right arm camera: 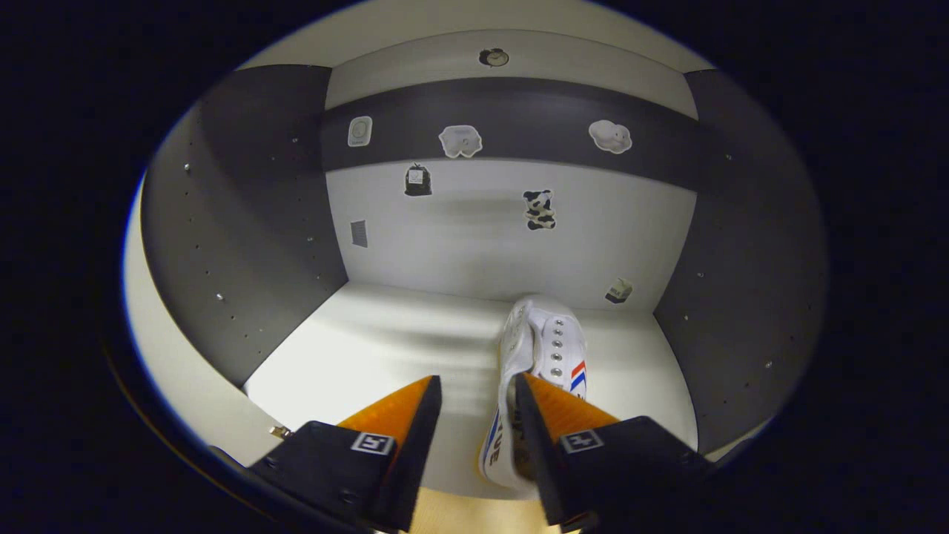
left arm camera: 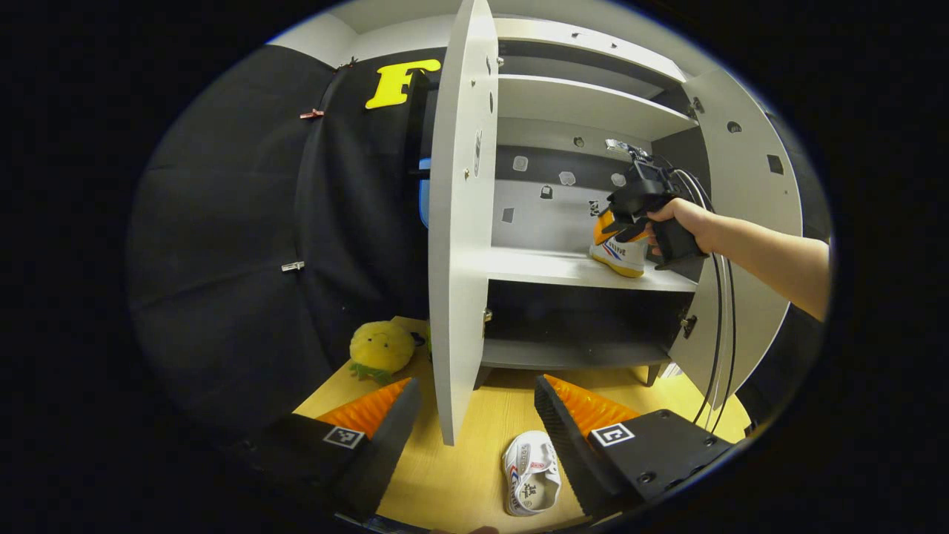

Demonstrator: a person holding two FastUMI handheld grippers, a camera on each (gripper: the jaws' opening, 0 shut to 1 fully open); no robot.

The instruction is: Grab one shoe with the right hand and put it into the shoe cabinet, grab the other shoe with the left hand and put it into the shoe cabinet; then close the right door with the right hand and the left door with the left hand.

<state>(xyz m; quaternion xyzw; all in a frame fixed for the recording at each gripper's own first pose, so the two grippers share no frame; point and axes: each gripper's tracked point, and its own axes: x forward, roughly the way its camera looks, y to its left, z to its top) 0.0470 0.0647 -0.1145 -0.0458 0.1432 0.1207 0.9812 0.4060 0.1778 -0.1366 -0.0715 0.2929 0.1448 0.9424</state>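
Resting on shelf [right arm camera: 385,326] — shoe [right arm camera: 545,348] beside right gripper [right arm camera: 474,393].

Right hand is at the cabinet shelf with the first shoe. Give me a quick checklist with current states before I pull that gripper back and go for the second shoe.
1. First shoe resting on the middle shelf: ok, its sole sits on the shelf board.
2. Right gripper released: ok, fingers stand apart; one finger is inside the shoe opening, so withdraw gently.
3. Second shoe reachable: ok, it lies on the wooden table just ahead of the left gripper.
4. Left gripper ready: ok, open and holding nothing.
5. Left door open: ok, swung wide.
6. Shelf room for the second shoe: ok, bare space left of the first shoe.
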